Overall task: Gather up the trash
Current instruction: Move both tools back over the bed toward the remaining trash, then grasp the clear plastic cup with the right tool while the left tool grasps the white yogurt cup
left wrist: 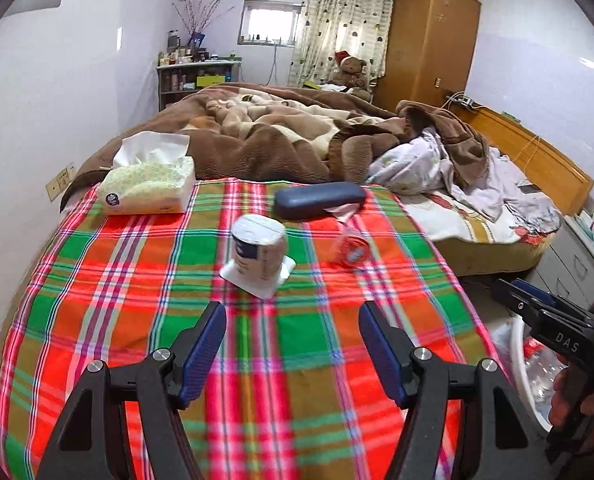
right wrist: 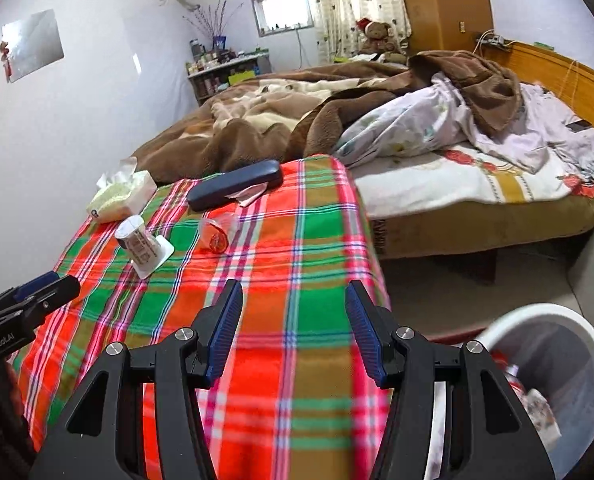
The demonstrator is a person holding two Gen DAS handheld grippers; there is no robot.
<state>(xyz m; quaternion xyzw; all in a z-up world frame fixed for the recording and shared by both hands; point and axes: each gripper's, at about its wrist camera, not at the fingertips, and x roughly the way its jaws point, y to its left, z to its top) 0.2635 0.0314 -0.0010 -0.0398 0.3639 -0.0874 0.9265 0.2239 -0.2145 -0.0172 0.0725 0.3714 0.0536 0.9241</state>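
On the cloth [left wrist: 137,320], the cup [left wrist: 257,256] stands mid-way; tissue pack [left wrist: 147,188] at far-left corner, case [left wrist: 319,199] along far edge, perhaps over a wrapper [left wrist: 343,210].

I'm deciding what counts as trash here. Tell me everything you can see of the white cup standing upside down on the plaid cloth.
The white cup looks like a thin plastic or paper dessert pot, standing inverted and a little tilted on its wide square rim, base upward. Its side carries dark blue printing, too blurred to read. It rests on the plaid cloth, apart from the red cup, the tissue pack and the dark blue case. Neither gripper touches it.
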